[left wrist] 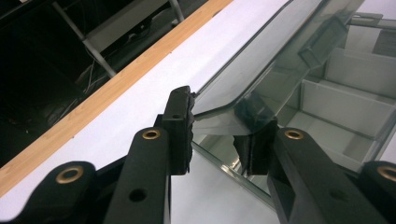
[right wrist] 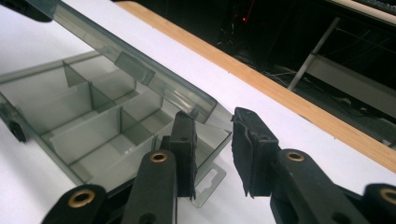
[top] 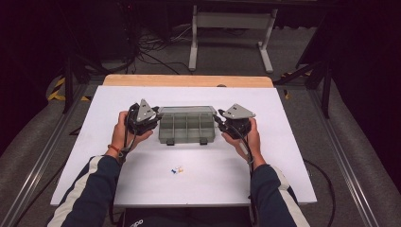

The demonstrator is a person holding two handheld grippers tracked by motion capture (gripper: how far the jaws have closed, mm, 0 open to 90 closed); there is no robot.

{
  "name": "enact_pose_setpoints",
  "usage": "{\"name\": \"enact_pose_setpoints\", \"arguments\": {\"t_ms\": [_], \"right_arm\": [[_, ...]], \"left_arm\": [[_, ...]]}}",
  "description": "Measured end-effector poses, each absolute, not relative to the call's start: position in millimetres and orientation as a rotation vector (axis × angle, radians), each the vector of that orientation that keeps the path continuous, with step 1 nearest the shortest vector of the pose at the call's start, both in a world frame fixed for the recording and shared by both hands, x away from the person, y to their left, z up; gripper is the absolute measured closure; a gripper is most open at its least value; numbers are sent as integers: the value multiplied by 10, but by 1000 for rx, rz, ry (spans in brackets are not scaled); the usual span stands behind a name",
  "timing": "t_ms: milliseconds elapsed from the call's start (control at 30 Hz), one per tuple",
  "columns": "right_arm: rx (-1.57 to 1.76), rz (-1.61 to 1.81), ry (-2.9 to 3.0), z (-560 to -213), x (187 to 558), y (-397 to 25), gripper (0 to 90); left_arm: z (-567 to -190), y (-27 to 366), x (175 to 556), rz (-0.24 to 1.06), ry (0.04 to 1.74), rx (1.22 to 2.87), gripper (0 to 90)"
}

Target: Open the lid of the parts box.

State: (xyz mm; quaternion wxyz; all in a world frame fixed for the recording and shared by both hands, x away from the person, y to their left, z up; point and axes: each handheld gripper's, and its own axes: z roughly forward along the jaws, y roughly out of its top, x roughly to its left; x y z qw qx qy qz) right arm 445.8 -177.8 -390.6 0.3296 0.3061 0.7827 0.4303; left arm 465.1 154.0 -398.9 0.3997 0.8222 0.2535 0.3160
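A translucent grey compartment box (top: 187, 127) sits mid-table, its clear lid (top: 185, 109) lifted partway. My left gripper (top: 158, 116) is at the box's left end and my right gripper (top: 217, 118) at its right end. In the left gripper view the gripper (left wrist: 217, 135) is open, its jaws either side of the lid's (left wrist: 261, 60) near corner above the empty compartments (left wrist: 345, 98). In the right gripper view the gripper (right wrist: 215, 135) is open, straddling the lid's (right wrist: 130, 65) other corner over the box (right wrist: 93, 130).
A few small blue, white and yellow pieces (top: 177, 169) lie on the white tabletop (top: 142, 184) in front of the box. A wooden strip (top: 189, 80) runs along the table's far edge. Beyond it are the floor, cables and a metal stand (top: 231, 28).
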Motion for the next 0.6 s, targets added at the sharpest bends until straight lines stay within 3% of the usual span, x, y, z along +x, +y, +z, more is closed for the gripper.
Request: {"name": "enact_pose_setpoints", "arguments": {"t_ms": [600], "right_arm": [[872,1171,2035,-3760,4711,-1777,710]], "left_arm": [[-3845,1617,4817,753,660,2042,737]]}}
